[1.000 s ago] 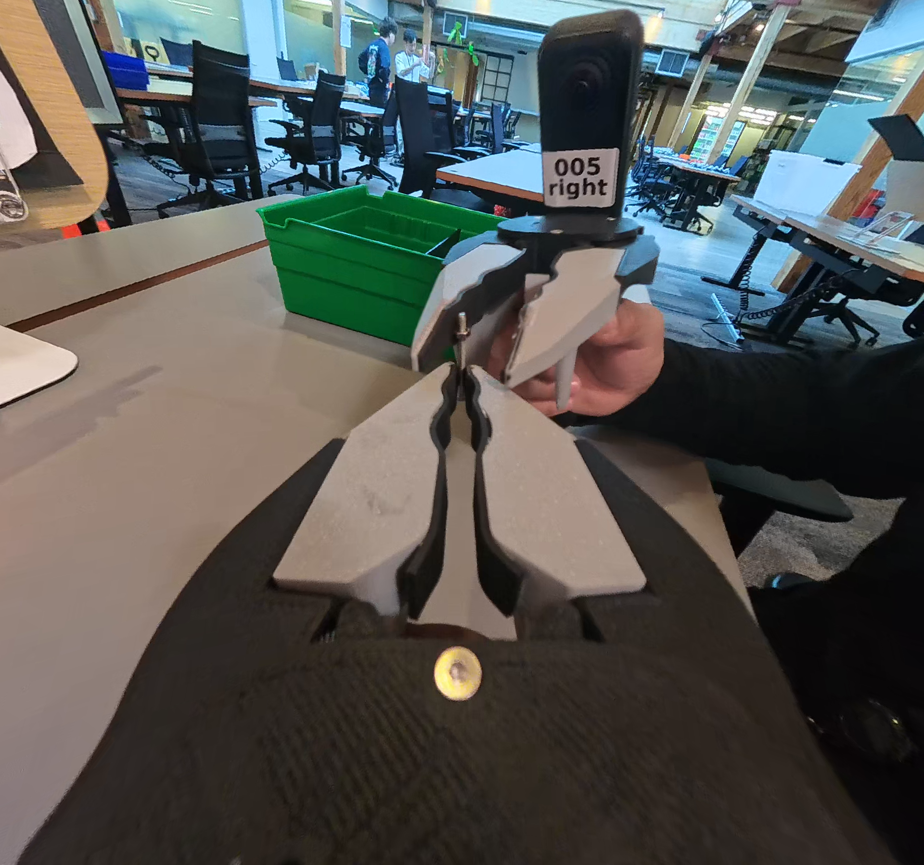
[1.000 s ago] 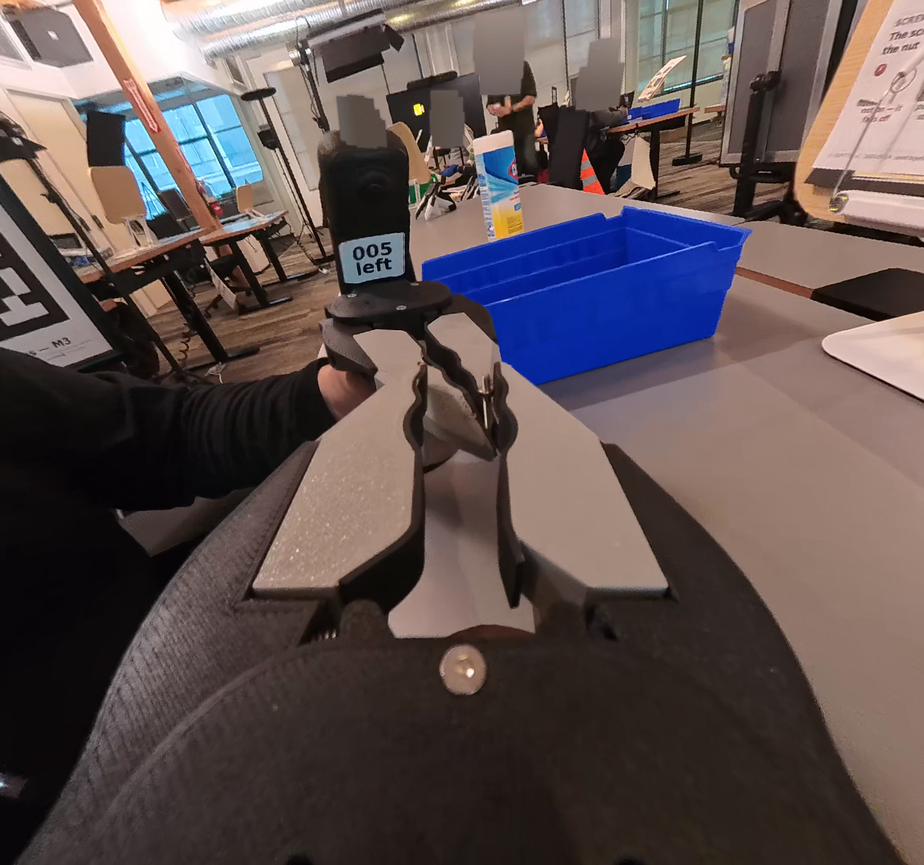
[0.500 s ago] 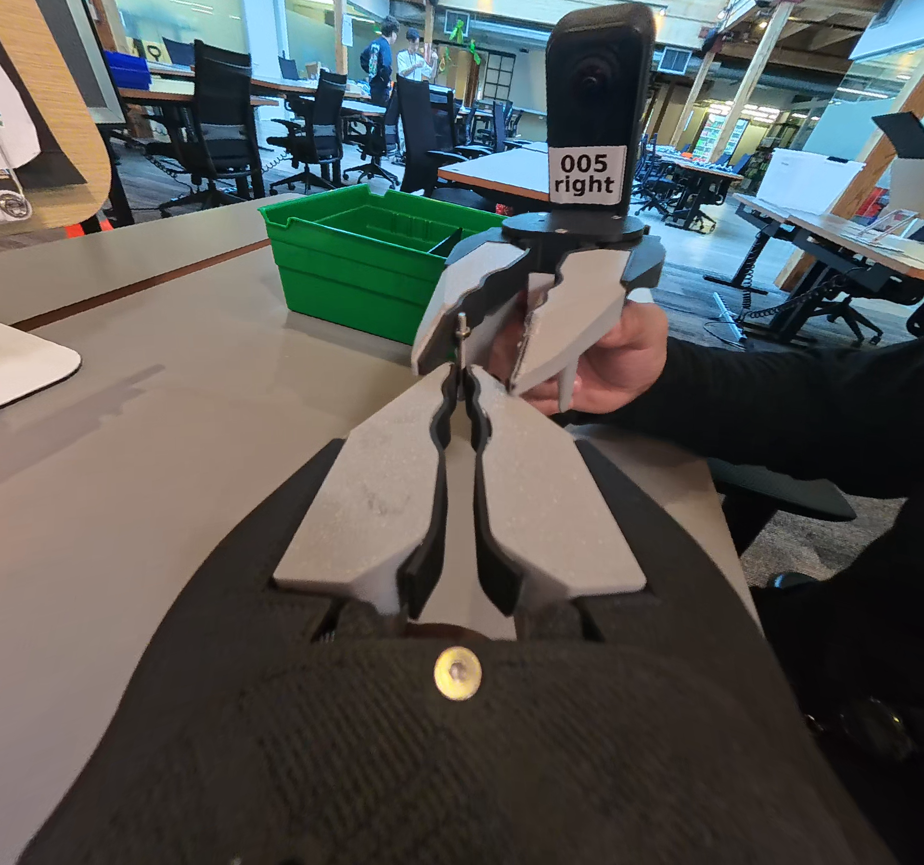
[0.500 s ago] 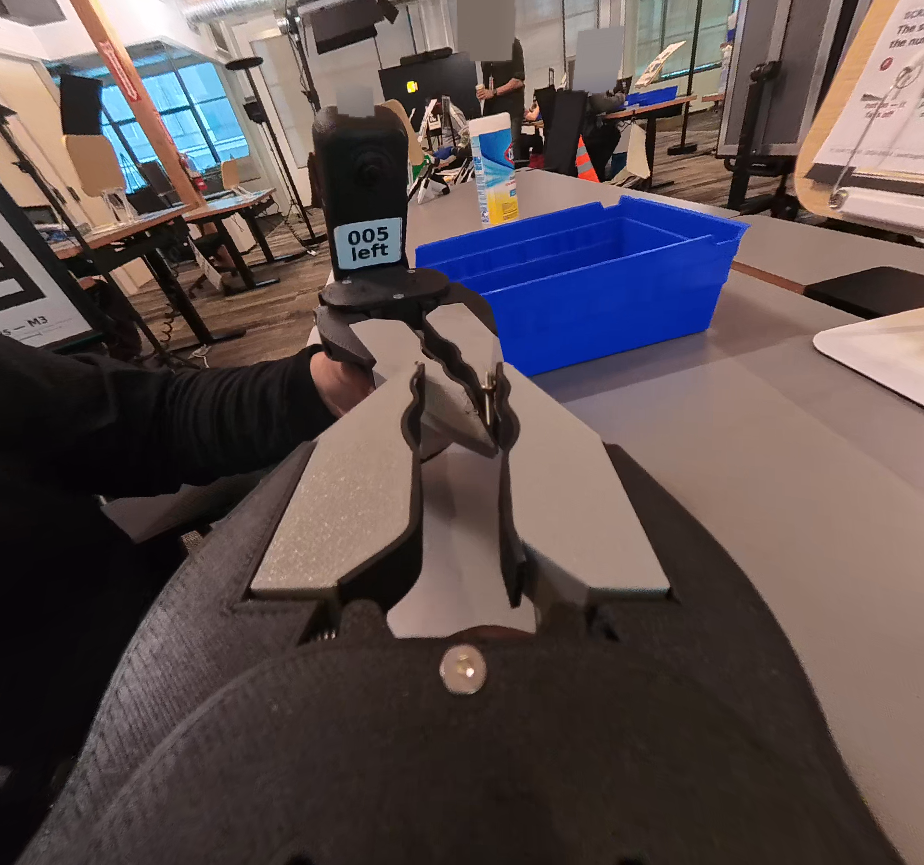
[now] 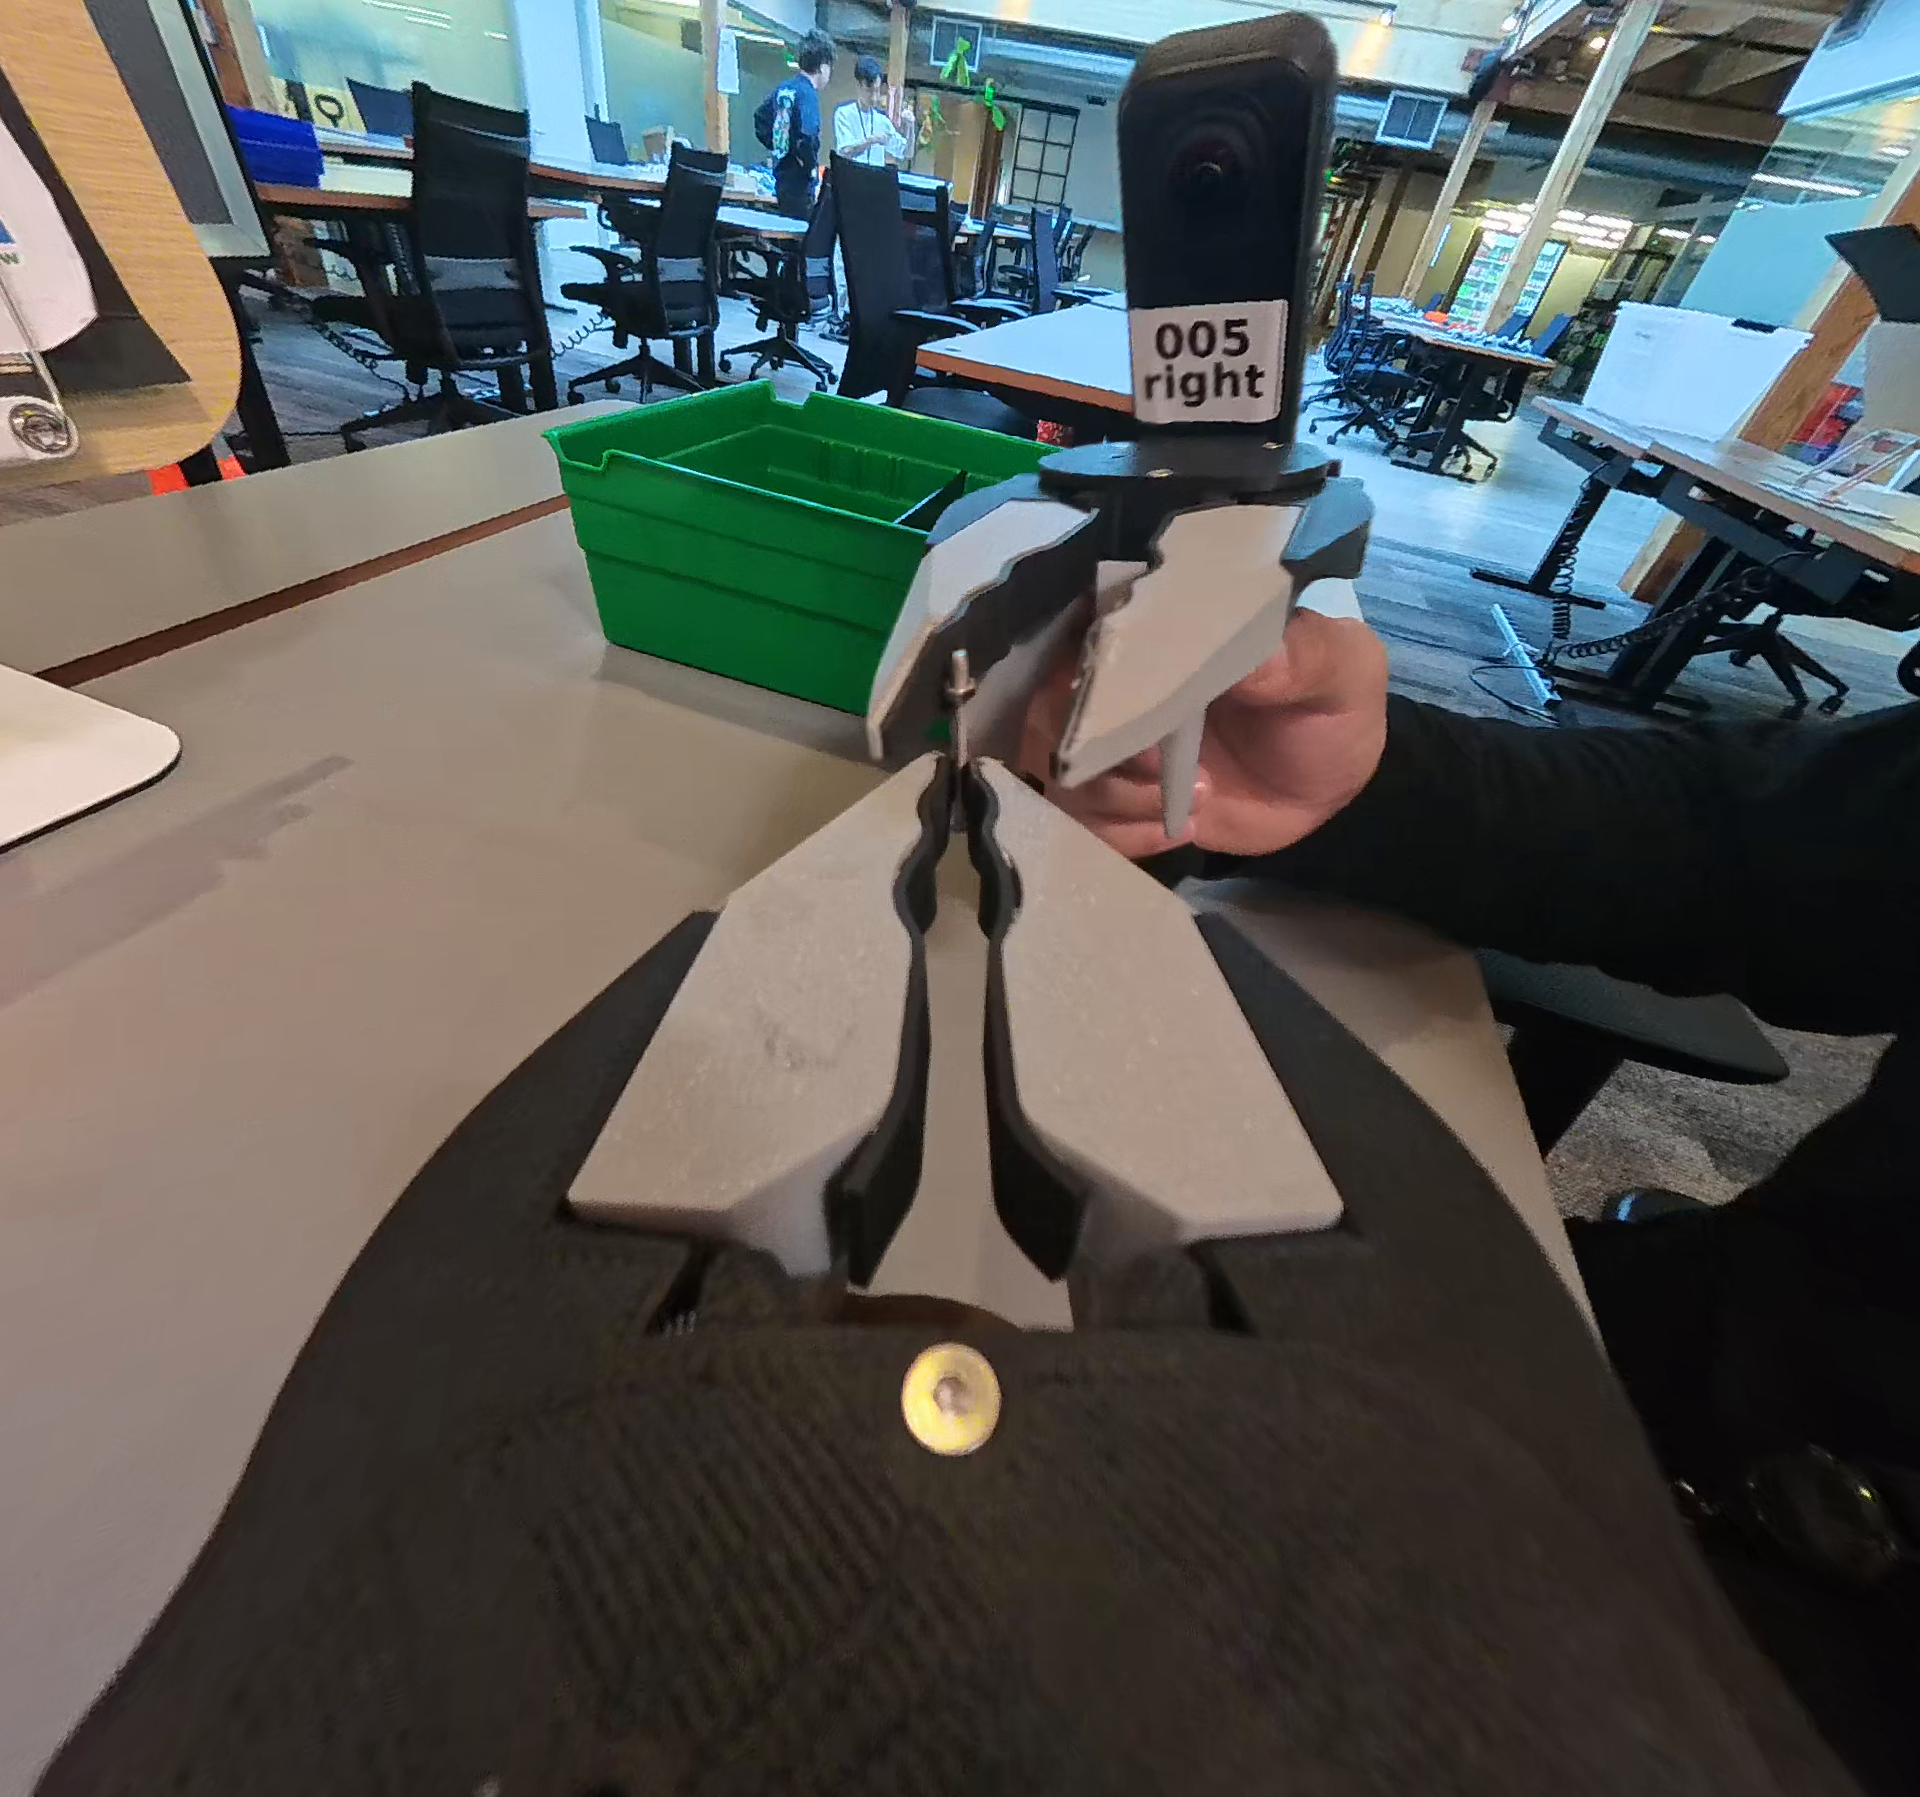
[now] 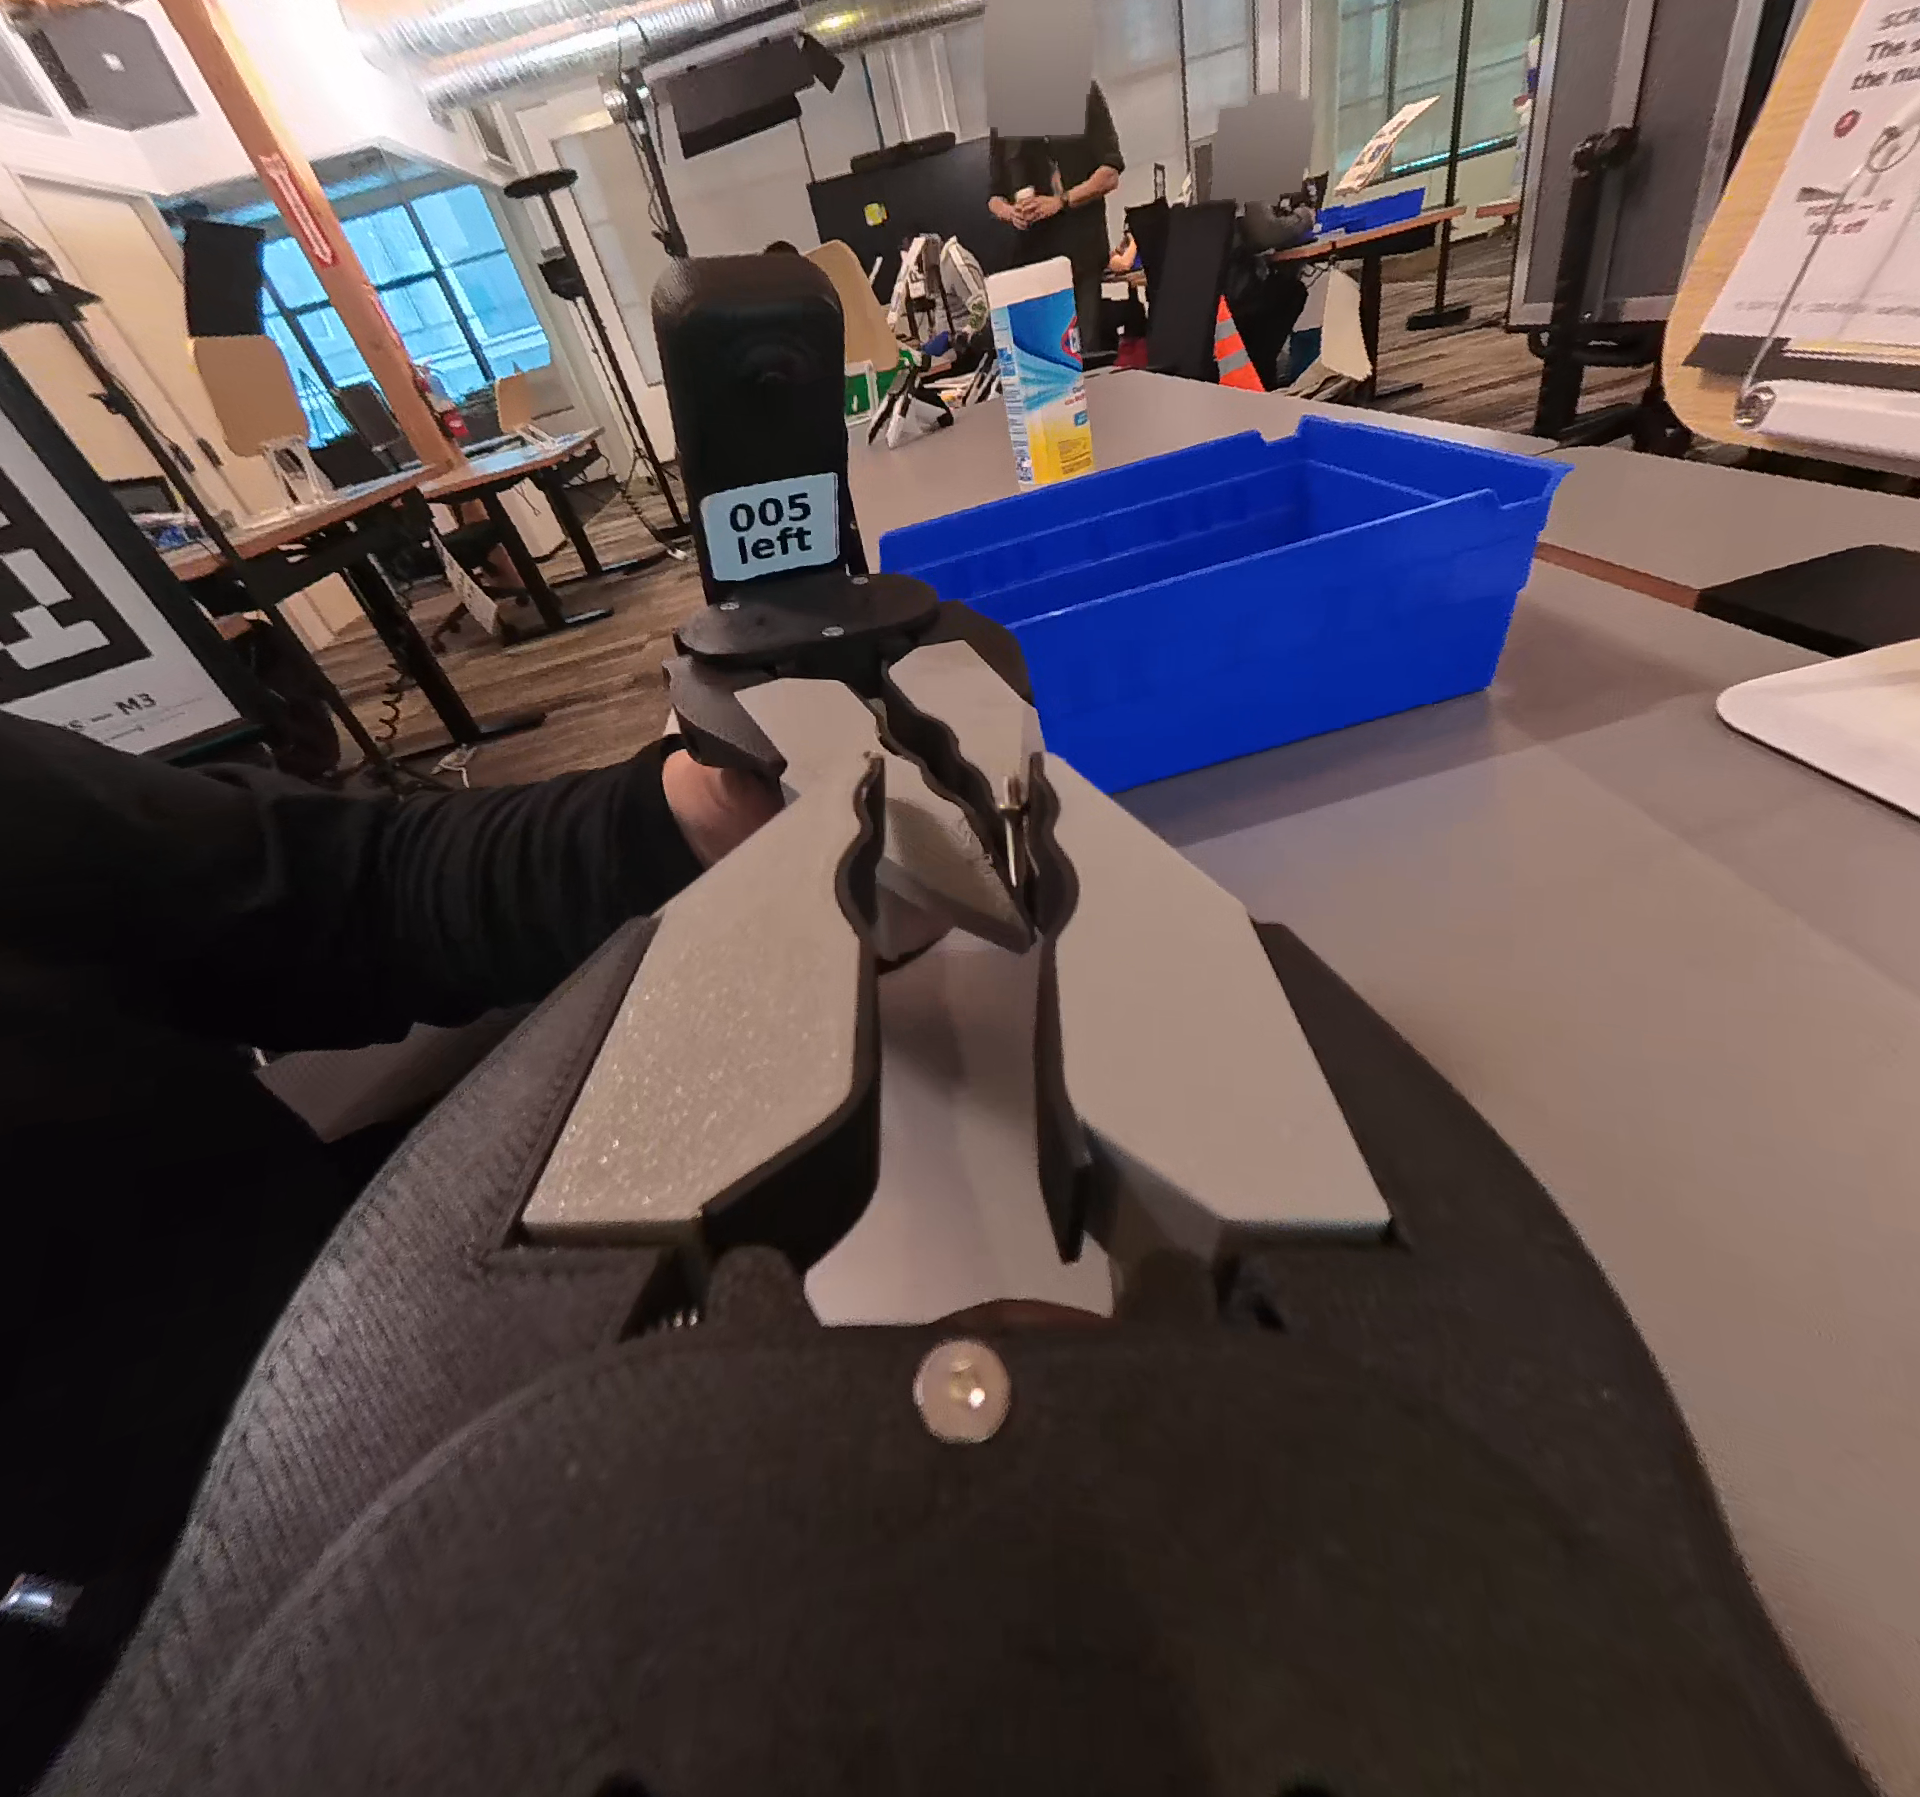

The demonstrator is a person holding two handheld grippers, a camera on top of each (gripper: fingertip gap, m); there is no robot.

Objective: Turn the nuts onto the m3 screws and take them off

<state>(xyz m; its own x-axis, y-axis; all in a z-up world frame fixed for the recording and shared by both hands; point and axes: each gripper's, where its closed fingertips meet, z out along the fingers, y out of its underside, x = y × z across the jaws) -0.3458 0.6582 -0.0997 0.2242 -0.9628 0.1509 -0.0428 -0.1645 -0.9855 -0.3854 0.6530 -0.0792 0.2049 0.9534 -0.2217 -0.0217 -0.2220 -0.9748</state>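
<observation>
- Left gripper (image 5: 958, 797): jaws clenched on a thin metal screw (image 5: 958, 708), which stands upright above the tips.
- A small collar sits near the top of the screw in the left wrist view; it may be the nut or the screw's head, too small to tell.
- Right gripper (image 6: 956, 848): jaws parted. One finger lies beside the screw (image 6: 1010, 828); the other stands clear of it. Nothing is gripped.
- Judgement on progress: the screw is held ready for turning, but the right gripper has no hold on a nut at this moment. Whether threading on or taking off is in hand cannot be settled from these views; the turning work looks unfinished.
- Both grippers are held above the grey surface (image 5: 364, 812), close to its near edge.
- Left wrist view only: a green bin (image 5: 727, 594) on the surface behind the right gripper (image 5: 1023, 739), and the hand (image 5: 1278, 750) holding that gripper.
- Right wrist view only: a blue bin (image 6: 1278, 667) on the surface behind the left gripper (image 6: 1013, 874), with a wipes canister (image 6: 1039, 376) farther back.
- Contents of either bin are not visible.
</observation>
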